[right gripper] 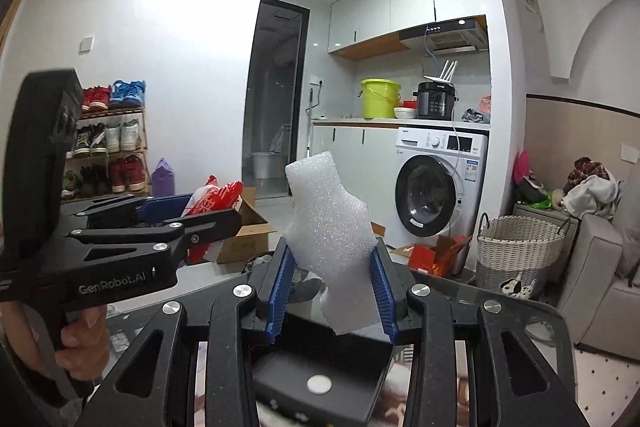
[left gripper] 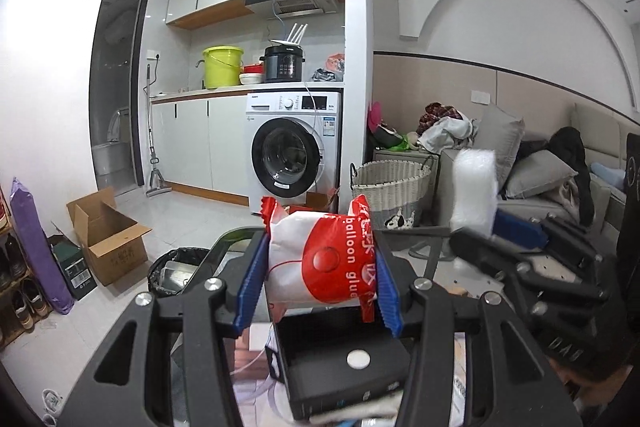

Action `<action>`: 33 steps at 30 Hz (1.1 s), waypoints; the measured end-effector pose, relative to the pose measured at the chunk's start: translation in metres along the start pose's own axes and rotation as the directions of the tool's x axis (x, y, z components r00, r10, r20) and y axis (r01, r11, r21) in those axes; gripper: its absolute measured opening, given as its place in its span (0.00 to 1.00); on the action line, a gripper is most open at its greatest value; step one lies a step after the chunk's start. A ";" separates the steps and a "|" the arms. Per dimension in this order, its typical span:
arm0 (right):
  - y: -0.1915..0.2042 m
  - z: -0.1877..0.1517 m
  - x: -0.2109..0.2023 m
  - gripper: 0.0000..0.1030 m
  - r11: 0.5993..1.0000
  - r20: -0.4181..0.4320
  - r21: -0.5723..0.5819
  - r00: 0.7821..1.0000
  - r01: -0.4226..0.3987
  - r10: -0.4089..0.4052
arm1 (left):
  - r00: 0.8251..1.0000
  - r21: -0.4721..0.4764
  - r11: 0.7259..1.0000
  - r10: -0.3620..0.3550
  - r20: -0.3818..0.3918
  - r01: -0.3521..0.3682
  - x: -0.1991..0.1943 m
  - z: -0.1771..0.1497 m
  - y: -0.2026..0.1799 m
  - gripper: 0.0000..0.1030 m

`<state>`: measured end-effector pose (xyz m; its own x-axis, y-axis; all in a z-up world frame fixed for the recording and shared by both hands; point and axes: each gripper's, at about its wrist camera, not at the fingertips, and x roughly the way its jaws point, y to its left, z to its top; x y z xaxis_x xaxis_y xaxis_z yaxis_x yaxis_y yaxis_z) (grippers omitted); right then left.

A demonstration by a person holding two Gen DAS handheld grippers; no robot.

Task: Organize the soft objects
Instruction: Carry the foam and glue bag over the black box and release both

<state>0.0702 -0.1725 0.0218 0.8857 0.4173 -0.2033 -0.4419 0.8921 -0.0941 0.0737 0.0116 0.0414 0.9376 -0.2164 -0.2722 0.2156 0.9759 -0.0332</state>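
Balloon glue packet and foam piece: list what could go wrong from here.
1. The left tongs squeeze the balloon glue packet across its middle; if it holds liquid, more pressure might burst it.
2. The right tongs grip only the lower part of the white foam piece, which leans to one side; it may tear or slip out.
3. The two tongs are close together and could knock each other.

Open air lay ahead of both raised grippers toward the washing machine [left gripper: 294, 155]. The right gripper [left gripper: 486, 227], holding foam [left gripper: 474, 189], stood close beside the left gripper [left gripper: 320, 267] and blocked its right side. Below ahead, the cardboard box [left gripper: 108, 235], black bin [left gripper: 176, 269] and woven basket [left gripper: 390, 187] occupied the floor.
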 end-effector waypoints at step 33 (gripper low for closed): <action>-0.028 -0.040 0.080 0.55 0.994 -0.291 0.104 0.955 -0.020 0.050 | 0.945 -0.100 0.995 -0.009 -0.326 -0.025 0.093 -0.015 0.005 0.62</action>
<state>0.1480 -0.1712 -0.0310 0.7830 0.3927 -0.4824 -0.4423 0.8968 0.0122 0.1576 -0.0033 0.0014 0.7953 -0.2044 -0.5707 0.1640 0.9789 -0.1221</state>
